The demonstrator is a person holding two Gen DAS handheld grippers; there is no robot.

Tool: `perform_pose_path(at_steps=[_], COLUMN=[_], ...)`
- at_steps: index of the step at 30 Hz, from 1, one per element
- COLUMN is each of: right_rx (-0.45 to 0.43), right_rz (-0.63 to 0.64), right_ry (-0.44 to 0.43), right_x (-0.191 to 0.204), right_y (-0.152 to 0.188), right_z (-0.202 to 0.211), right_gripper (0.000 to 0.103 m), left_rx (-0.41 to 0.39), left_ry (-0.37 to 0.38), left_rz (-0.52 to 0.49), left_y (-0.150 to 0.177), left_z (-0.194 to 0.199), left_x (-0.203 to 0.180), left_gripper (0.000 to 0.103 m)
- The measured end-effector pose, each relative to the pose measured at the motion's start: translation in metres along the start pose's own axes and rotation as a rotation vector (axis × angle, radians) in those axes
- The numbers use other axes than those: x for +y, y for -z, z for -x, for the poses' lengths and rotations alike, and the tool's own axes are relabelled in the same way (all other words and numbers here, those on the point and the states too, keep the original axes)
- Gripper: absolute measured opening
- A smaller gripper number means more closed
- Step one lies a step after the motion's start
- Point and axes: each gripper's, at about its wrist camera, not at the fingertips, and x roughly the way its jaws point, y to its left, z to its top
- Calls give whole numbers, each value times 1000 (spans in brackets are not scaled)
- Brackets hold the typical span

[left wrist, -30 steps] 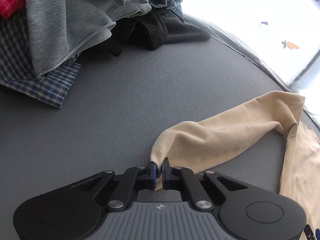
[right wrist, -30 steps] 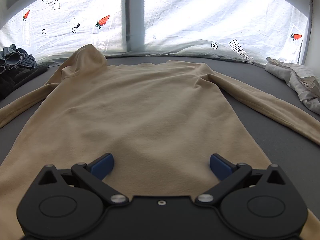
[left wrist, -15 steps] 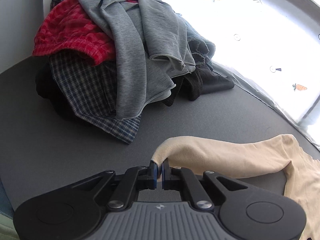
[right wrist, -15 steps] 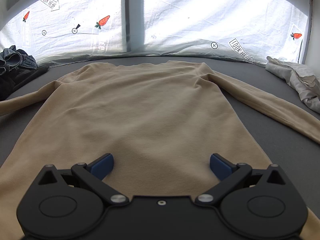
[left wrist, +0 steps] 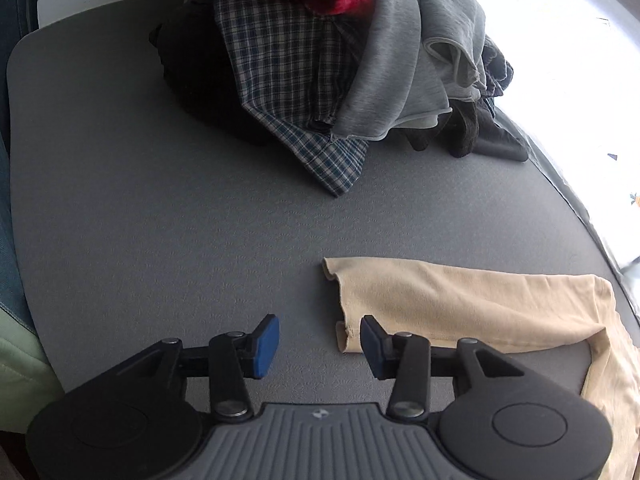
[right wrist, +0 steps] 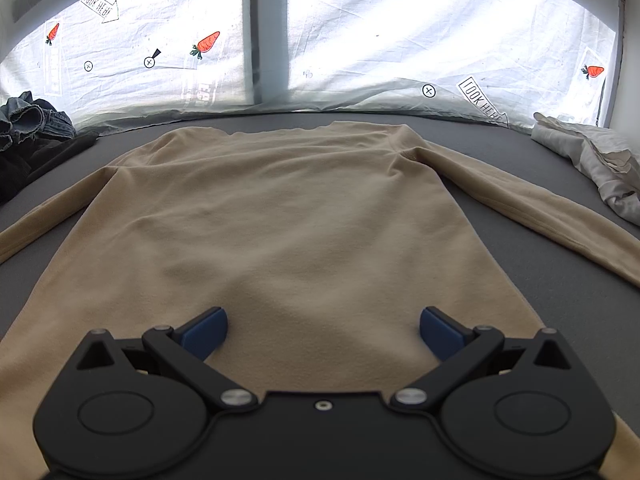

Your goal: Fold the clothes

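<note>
A beige long-sleeved top (right wrist: pixel 280 216) lies spread flat on the grey table (right wrist: pixel 560 304), both sleeves stretched outward. Its left sleeve (left wrist: pixel 460 304) lies flat in the left wrist view, the cuff (left wrist: pixel 340 312) just ahead of my left gripper (left wrist: pixel 319 340). That gripper's jaws are opening, with only bare table between the blue pads; the cuff lies beside the right pad (left wrist: pixel 370 344), not gripped. My right gripper (right wrist: pixel 322 330) hovers open over the lower body of the top, nothing between its fingers.
A heap of clothes (left wrist: pixel 340 52) sits at the table's far left: red knit, checked shirt, grey sweatshirt, dark items. A crumpled white garment (right wrist: pixel 592 160) lies at the far right. A printed sheet (right wrist: pixel 360 32) covers the window behind. The table's left edge (left wrist: pixel 16 200) curves close by.
My left gripper carried the sleeve cuff outward to the left, then opened and let it drop flat on the table. The shoulder hump has flattened. The right gripper stayed still.
</note>
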Motion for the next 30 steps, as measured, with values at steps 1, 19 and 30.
perform_pose_path(at_steps=[1,19,30], right_rx=[0,82,102], right_rz=[0,28,234], right_ry=[0,-147,-381], right_x=[0,49,191], right_y=[0,-81,-138], right_z=[0,-10,-100], right_gripper=[103,41,18], left_rx=[6,27,37], left_ry=[3,16,-39], left_rz=[-2,-3,-127], left_y=[1,-33,-33], left_z=[-1,-37,-49], left_x=[-1,-12,-28], left_gripper=[51,65,64])
